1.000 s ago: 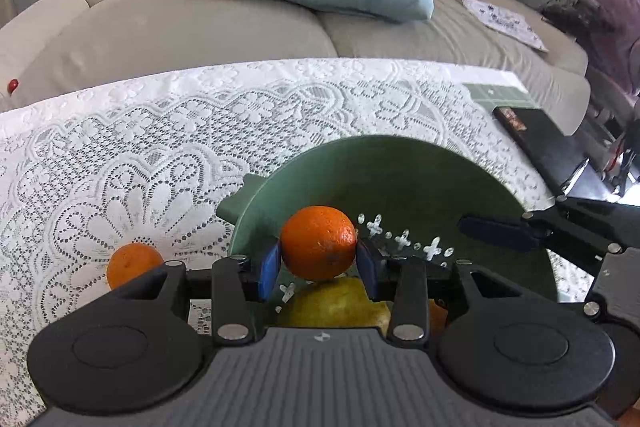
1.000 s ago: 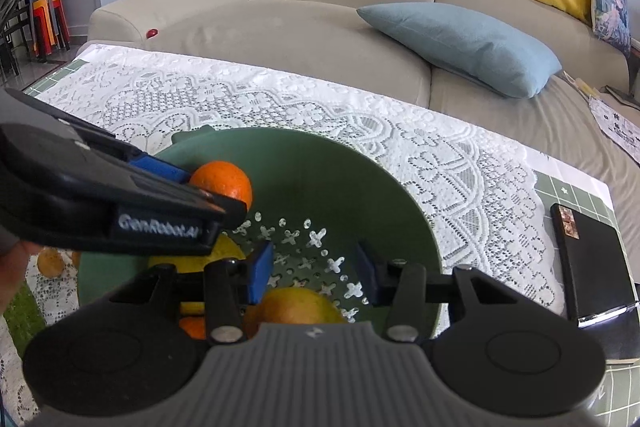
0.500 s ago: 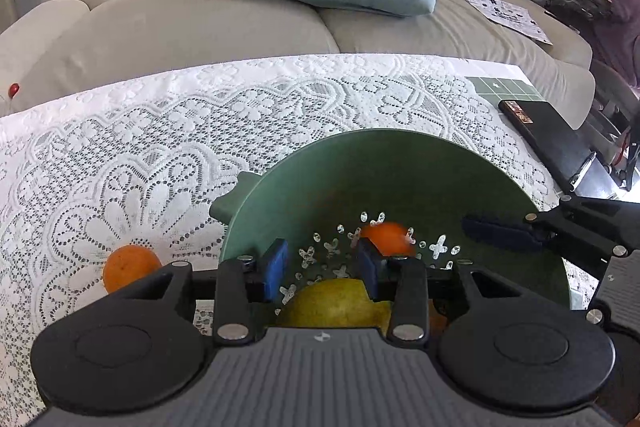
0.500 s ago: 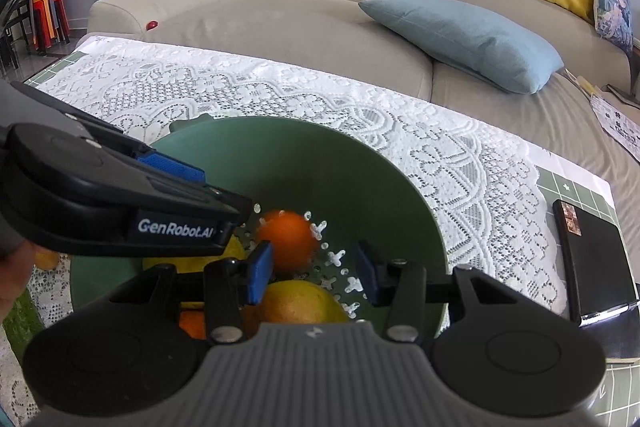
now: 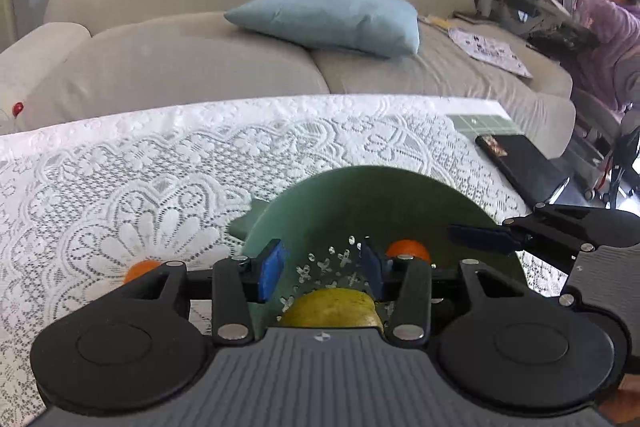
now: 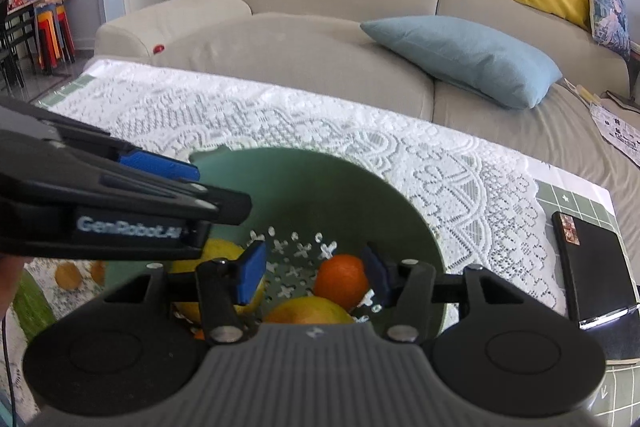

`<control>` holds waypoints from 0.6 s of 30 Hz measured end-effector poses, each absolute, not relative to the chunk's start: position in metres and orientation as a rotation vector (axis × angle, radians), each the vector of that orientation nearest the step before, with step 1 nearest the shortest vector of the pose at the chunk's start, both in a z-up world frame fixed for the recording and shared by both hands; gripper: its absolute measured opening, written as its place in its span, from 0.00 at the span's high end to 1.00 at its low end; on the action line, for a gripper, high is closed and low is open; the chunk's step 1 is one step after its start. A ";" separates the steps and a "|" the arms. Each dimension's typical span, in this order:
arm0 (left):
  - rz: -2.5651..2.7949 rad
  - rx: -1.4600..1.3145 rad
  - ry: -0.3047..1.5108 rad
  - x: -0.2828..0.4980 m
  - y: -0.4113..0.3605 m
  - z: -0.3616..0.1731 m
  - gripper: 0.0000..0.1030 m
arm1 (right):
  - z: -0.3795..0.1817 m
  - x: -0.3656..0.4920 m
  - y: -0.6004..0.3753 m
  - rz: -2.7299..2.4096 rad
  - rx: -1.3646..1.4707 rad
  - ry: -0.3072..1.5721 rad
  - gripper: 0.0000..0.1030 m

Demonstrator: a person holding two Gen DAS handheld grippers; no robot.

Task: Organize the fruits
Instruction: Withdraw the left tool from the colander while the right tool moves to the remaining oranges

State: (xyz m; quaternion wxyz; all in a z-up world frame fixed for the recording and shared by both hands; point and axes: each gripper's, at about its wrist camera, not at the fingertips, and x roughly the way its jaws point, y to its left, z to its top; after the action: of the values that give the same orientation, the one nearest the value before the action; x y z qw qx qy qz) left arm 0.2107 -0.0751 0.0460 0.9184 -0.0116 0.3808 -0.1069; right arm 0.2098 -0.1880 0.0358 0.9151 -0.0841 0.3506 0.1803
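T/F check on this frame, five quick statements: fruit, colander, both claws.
1. The left claw grips an orange. False: its jaws are opening with nothing between them.
2. An orange lies inside the green colander. True.
3. Every orange is in the colander. False: one small orange sits on the lace tablecloth left of it.
4. A yellow-green fruit lies in the colander just below the left claw. True.
5. The right claw is clamped on the colander rim. False: its jaws are opening over the fruit, touching nothing.
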 end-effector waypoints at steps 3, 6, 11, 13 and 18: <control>-0.214 -0.034 0.763 0.204 -0.068 0.052 0.49 | 0.040 0.207 -0.188 0.383 -0.141 0.713 0.45; -0.208 -0.038 0.745 0.197 -0.059 0.058 0.49 | 0.044 0.206 -0.187 0.399 -0.104 0.708 0.44; -0.188 -0.039 0.729 0.187 -0.041 0.064 0.47 | 0.049 0.201 -0.181 0.439 -0.064 0.684 0.39; -0.177 -0.040 0.725 0.184 -0.032 0.065 0.47 | 0.052 0.198 -0.176 0.461 -0.058 0.670 0.39; -0.138 -0.043 0.722 0.176 -0.008 0.065 0.47 | 0.058 0.191 -0.161 0.513 -0.061 0.633 0.39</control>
State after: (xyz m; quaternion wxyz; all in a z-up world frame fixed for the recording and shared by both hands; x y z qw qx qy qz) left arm 0.1759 -0.0084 0.0651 0.9330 -0.0208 0.3530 -0.0675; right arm 0.1905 -0.1609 0.0581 0.9177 -0.0297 0.3078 0.2494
